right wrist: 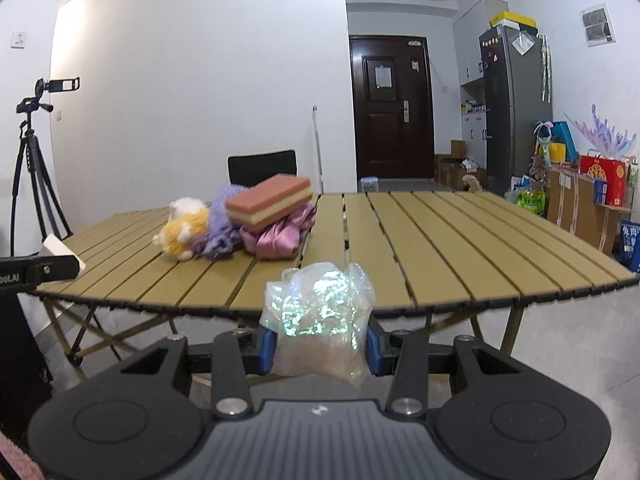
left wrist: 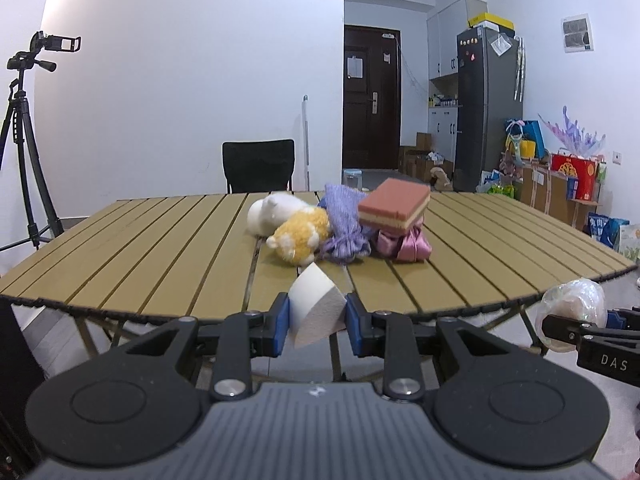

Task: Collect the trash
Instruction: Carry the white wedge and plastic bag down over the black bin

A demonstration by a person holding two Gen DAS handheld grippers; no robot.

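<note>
Before the table, each gripper clamps trash: foam wedge, crumpled plastic.

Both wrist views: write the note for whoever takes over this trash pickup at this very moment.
Left gripper: jaws shut on a white foam wedge, held off the near edge of the slatted table.
Right gripper: jaws shut on a crumpled clear plastic wrapper, also off the near edge.
On the table, in one pile: plush toy, purple knit piece, pink satin cloth, with a layered sponge on top.
Done: two pieces of trash picked up.
Left: drop both; no bin shows in either view. Then judge whether anything in the pile counts as trash.
</note>
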